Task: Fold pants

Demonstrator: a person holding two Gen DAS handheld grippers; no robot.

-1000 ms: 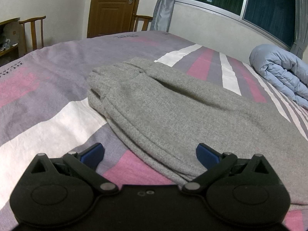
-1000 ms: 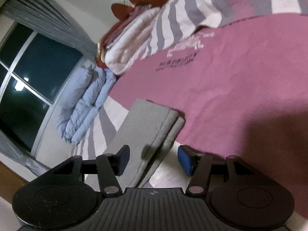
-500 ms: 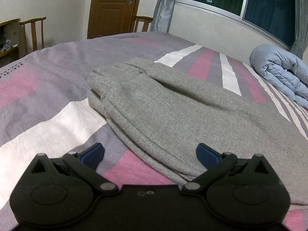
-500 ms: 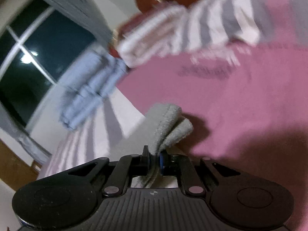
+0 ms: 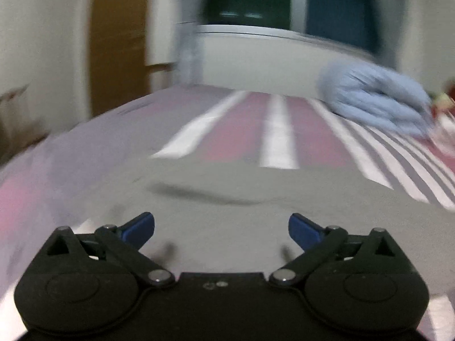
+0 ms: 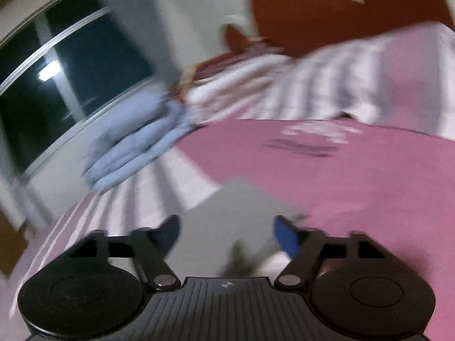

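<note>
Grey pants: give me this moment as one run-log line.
grey pants: flat on striped bedsheet | left gripper: open, empty | right gripper: jaws opening, pants between, unpinched | views: blurred

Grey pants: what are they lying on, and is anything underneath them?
The grey pants lie flat on the striped pink, purple and white bedsheet. Only sheet shows around their edges; whatever lies beneath the fabric is covered, and both views are blurred.

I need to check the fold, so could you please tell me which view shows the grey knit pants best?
The left wrist view: the grey knit pants spread broadly across it, though blurred. The right wrist view shows only one folded end.
</note>
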